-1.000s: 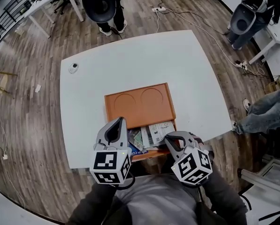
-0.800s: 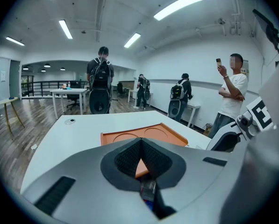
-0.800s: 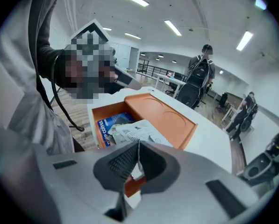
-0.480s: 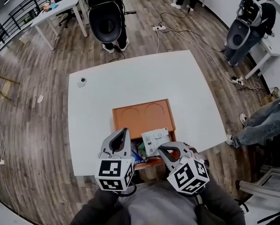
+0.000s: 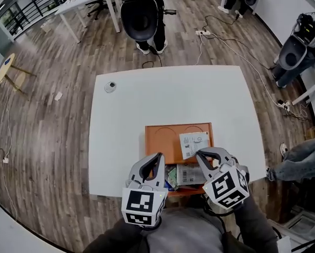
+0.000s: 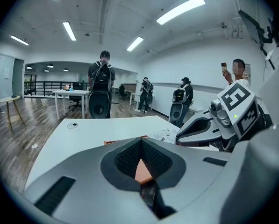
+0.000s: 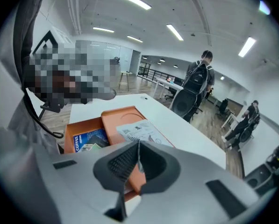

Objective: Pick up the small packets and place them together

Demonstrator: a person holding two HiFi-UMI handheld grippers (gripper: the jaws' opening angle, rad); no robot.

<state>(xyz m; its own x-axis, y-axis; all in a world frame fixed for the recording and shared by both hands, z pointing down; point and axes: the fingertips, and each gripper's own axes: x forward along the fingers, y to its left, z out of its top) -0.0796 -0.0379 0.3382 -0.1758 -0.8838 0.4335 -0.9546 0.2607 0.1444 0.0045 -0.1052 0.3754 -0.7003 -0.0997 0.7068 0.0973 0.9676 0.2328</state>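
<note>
While the left gripper (image 5: pixel 157 158) hangs over the near left part of the orange tray (image 5: pixel 165 138), its jaws are squeezed together with nothing in them. That hand does no work right now.

Just to its right, in the near part of the tray, lie the packets not picked up yet. They are a blue coffee packet (image 7: pixel 85 139), a green packet (image 5: pixel 171 177) beside it, and a flat white packet (image 5: pixel 190 174) on the right.

Further right, the right gripper (image 5: pixel 200 153) pinches the near edge of a lifted white packet (image 5: pixel 193 144). It holds it over the far part of the tray, where the two round dips are.

I think the job is only just begun. One packet is in the grip but not put down. I see no pile made anywhere on the white table (image 5: pixel 146 99). The lifted white packet needs a spot, and then the three in the tray must join it.
</note>
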